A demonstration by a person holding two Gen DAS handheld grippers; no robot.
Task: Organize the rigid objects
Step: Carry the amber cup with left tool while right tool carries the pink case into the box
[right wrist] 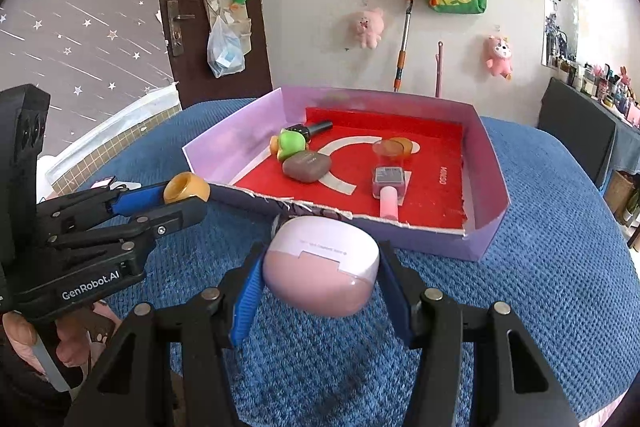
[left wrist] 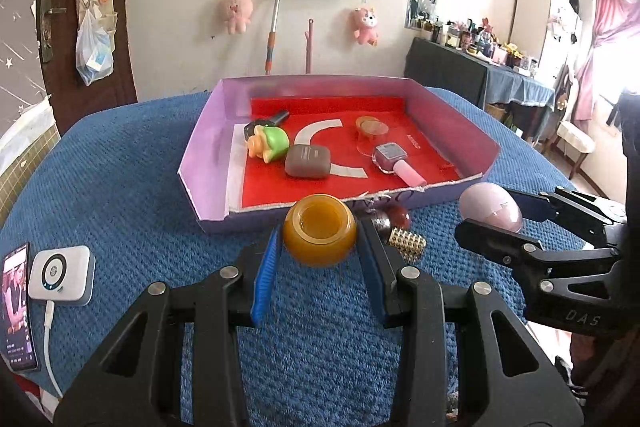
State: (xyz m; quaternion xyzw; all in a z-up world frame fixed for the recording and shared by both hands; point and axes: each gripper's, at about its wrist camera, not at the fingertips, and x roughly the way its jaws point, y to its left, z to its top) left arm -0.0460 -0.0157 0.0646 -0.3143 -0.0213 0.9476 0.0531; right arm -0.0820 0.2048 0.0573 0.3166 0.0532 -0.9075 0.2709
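My left gripper point(left wrist: 320, 247) is shut on an amber ring-shaped jar point(left wrist: 319, 230), held above the blue cloth just in front of the purple box point(left wrist: 208, 151); it also shows in the right wrist view point(right wrist: 187, 187). My right gripper point(right wrist: 320, 275) is shut on a pink egg-shaped case point(right wrist: 320, 267), also seen in the left wrist view point(left wrist: 491, 207), near the box's front wall point(right wrist: 436, 239). Inside the box lie a green duck toy point(left wrist: 269, 143), a grey case point(left wrist: 307, 167), a pink-handled bottle point(left wrist: 396, 163), a black tube point(left wrist: 276, 117) and a clear cup point(left wrist: 371, 131).
A dark red ball point(left wrist: 398, 215), a metallic ball point(left wrist: 380, 223) and a gold studded cylinder point(left wrist: 408, 243) lie on the blue cloth before the box. A white device point(left wrist: 60, 277) with a cable and a phone point(left wrist: 16, 307) lie at the left.
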